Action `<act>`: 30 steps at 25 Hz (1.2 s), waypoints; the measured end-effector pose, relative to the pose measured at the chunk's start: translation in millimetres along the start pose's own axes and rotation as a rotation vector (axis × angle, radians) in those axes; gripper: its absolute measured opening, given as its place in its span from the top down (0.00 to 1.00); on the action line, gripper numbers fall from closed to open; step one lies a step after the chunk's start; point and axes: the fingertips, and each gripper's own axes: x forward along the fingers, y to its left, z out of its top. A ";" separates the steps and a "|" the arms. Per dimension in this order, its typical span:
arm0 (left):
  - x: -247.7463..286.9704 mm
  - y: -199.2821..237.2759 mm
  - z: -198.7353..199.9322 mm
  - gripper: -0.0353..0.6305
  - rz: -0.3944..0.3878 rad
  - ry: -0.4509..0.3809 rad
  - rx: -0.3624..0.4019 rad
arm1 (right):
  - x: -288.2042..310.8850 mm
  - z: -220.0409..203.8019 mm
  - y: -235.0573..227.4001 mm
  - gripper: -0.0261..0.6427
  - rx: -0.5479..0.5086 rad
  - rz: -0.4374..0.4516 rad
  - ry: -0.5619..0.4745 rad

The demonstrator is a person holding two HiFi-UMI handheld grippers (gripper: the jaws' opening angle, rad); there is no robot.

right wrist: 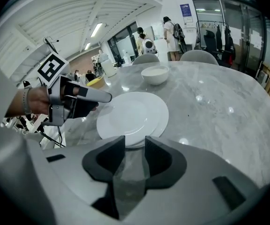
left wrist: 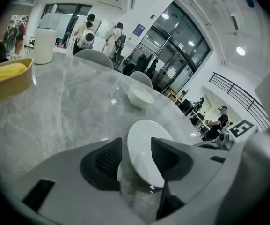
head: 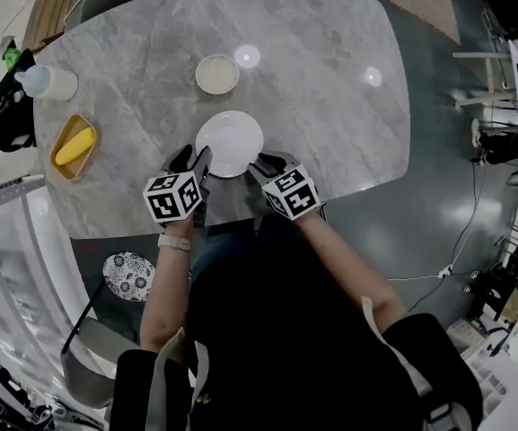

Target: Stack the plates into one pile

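Two white plates lie one on the other on the marble table, the upper one shifted a little to the left of the lower. In the head view the pile sits near the front edge. My left gripper is at its left rim; the left gripper view shows the rim of a plate between open jaws, and the pads do not press on it. At the pile's near right rim my right gripper stands open, nothing between its fingers.
A white bowl stands behind the pile. At the table's left are a yellow tray holding a yellow object and a white bottle. Chairs stand at the far side. People are in the room beyond.
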 end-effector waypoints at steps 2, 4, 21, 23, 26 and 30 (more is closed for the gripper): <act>-1.6 4.0 1.9 0.67 0.015 -0.004 -0.007 | 0.9 0.5 -0.1 0.78 0.001 0.000 0.001; -3.1 6.8 2.6 0.72 0.029 -0.003 -0.008 | 1.8 0.5 -0.8 0.78 0.000 -0.003 0.004; 13.7 -12.7 1.5 0.85 0.006 0.051 0.012 | -4.2 7.2 -19.2 0.78 0.003 0.002 -0.007; 13.0 -15.8 2.1 0.85 0.021 0.045 0.013 | -9.3 8.1 -23.2 0.78 -0.001 0.008 -0.013; 10.4 -22.2 4.7 0.85 0.040 0.033 0.014 | -19.7 10.0 -30.7 0.78 -0.011 0.014 -0.024; 8.3 -35.6 12.3 0.85 0.051 0.011 0.030 | -36.4 15.0 -43.2 0.78 -0.019 0.017 -0.046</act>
